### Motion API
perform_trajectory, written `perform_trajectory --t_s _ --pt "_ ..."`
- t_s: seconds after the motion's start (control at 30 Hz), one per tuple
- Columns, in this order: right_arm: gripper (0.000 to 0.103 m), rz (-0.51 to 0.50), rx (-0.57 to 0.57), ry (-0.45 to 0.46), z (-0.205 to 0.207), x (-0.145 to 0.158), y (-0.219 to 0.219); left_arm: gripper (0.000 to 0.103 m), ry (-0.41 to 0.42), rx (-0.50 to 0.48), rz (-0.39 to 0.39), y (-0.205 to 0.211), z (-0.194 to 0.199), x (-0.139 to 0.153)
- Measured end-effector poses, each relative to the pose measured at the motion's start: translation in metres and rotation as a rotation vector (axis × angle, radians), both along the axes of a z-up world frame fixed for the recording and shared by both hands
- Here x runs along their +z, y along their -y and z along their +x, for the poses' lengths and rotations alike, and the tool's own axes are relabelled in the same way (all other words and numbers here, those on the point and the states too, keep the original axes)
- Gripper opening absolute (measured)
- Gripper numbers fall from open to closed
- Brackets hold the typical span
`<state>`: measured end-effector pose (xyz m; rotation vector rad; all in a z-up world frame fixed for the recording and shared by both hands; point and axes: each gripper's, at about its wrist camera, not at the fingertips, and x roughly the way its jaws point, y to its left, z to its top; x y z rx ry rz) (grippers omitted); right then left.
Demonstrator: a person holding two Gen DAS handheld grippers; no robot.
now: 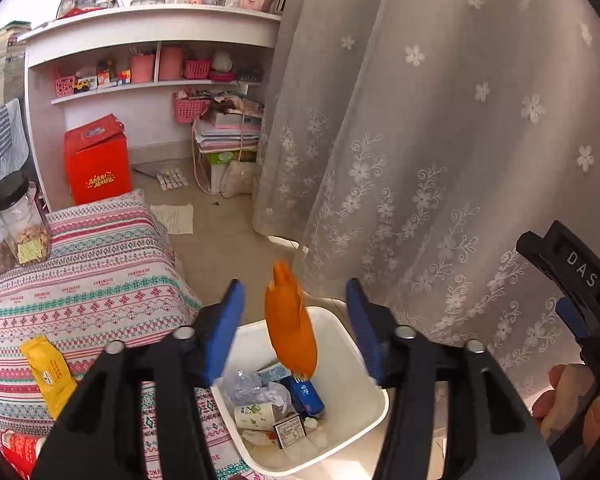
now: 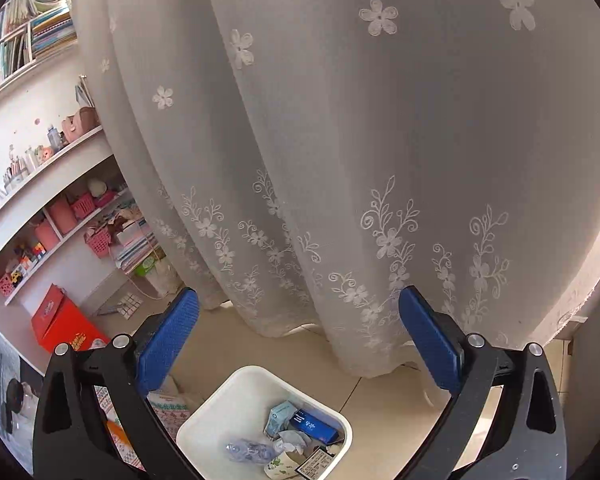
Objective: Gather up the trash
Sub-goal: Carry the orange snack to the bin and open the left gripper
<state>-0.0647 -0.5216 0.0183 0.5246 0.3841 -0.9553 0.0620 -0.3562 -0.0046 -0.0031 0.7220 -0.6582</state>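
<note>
Orange wrapper [image 1: 290, 322] midair between open left hand-held gripper [image 1: 296, 320] fingers, above bin [image 1: 340, 432].

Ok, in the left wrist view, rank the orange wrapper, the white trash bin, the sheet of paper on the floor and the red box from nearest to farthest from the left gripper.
1. Orange wrapper, between the left gripper's open fingers, touching neither.
2. White trash bin, just below.
3. Sheet of paper, on the floor ahead-left.
4. Red box, far left by the shelves.

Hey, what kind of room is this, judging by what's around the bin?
Probably a bedroom or child's room at home: an embroidered sheer curtain, white shelves crowded with books and pink baskets, and a patterned quilt beside the white trash bin.
</note>
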Motion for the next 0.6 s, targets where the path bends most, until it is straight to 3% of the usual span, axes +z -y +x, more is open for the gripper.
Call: perform_trajectory --t_s 0.2,0.5,0.6 --pt "0.096 0.023 0.049 -0.013 0.006 -0.002 -0.002 0.079 0.015 0.020 0.068 -0.010 -0.005 -0.003" --pt "0.096 0.009 0.300 -0.134 0.056 -0.012 -0.055 0.088 -0.005 0.126 0.245 -0.079 0.011 -0.014" --pt "0.096 0.015 0.412 -0.188 0.076 -0.019 -0.079 0.088 -0.042 0.145 0.338 -0.109 0.018 -0.024"
